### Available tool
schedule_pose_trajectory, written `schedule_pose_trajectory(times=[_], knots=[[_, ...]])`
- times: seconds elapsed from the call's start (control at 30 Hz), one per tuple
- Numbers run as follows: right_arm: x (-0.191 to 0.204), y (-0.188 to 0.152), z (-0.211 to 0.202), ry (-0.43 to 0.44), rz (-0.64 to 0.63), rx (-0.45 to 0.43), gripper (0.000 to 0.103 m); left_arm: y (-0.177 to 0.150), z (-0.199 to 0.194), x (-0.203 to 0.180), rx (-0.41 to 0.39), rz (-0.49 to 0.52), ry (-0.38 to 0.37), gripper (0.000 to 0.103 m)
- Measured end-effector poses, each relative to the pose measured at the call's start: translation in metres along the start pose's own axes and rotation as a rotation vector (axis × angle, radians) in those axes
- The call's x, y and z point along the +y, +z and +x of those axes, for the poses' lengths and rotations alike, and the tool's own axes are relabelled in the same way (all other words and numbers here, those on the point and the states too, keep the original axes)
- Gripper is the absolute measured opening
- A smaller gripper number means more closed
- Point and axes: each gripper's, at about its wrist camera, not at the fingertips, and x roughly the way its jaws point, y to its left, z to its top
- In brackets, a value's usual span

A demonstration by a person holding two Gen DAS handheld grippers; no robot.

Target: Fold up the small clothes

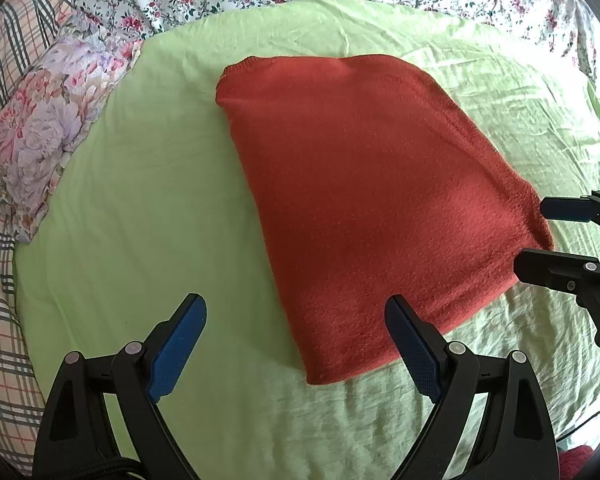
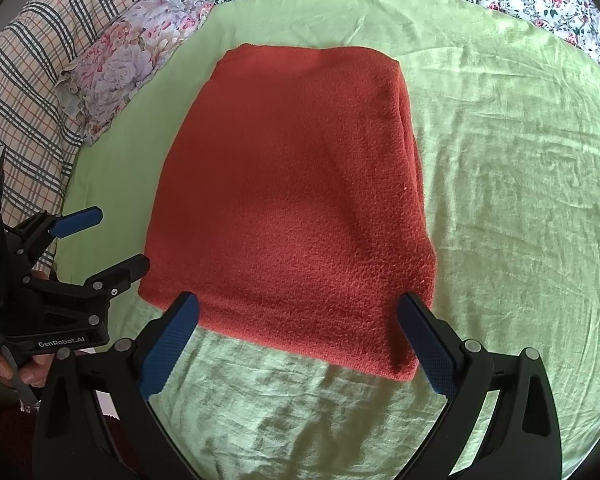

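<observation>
Lying folded on green sheet (image 2: 500, 160), red garment (image 2: 292, 200), grippers spread

Left gripper (image 1: 296, 312): matte black plastic frame w/ triangular cut-outs, two tapered fingers faced w/ blue textured pads (image 1: 178, 344), round silver pivot pins at the joints, black braided cable at the base. Right gripper (image 2: 298, 314): same build, black frame, blue dimpled pads (image 2: 168, 348), silver pins, small screws on the finger links. In the right wrist view the left unit's side plate carries white "GenRobot.AI" lettering, w/ a dark grey body block behind it, and the left hand (image 2: 24, 372) shows bare skin, fingertips and nails plus an olive sleeve edge.
</observation>
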Motion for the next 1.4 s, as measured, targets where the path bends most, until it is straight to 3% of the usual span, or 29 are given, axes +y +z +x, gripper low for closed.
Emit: schedule_pose_trajectory(times=[1.4], knots=[[-0.0095, 0.0054, -0.0072, 0.012, 0.007, -0.010, 0.099, 0.0010, -0.0051, -0.0086, -0.008, 0.000, -0.009, 0.091]])
